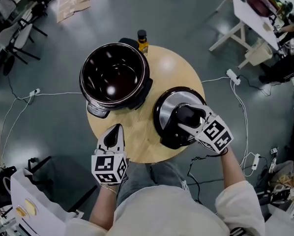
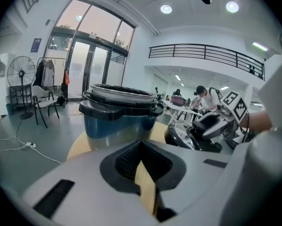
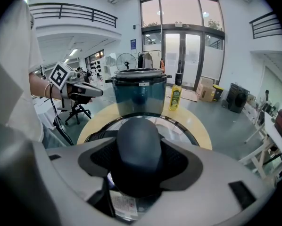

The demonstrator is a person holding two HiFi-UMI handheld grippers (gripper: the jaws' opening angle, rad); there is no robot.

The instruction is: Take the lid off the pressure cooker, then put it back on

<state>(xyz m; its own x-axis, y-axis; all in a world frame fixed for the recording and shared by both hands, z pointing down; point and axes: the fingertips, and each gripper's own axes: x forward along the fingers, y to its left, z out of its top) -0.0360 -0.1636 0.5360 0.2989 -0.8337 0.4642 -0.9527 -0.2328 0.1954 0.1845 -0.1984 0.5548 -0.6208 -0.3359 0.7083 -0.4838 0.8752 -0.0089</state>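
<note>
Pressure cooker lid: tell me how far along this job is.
Done: the lid is off, and the cooker stands open on the table. In hand: the right gripper is shut on the lid's knob, with the lid beside the cooker. The left gripper is shut and empty. Left: setting the lid back on.

The right tool [image 1: 186, 121] covers most of the handle [image 3: 138, 142] on the lid [image 1: 167, 104]. The pot [image 1: 112, 77] hides the bottle's [image 1: 142, 41] base, and its label is too small to read. The sticker [image 3: 123, 205] beneath the handle is blurred.
</note>
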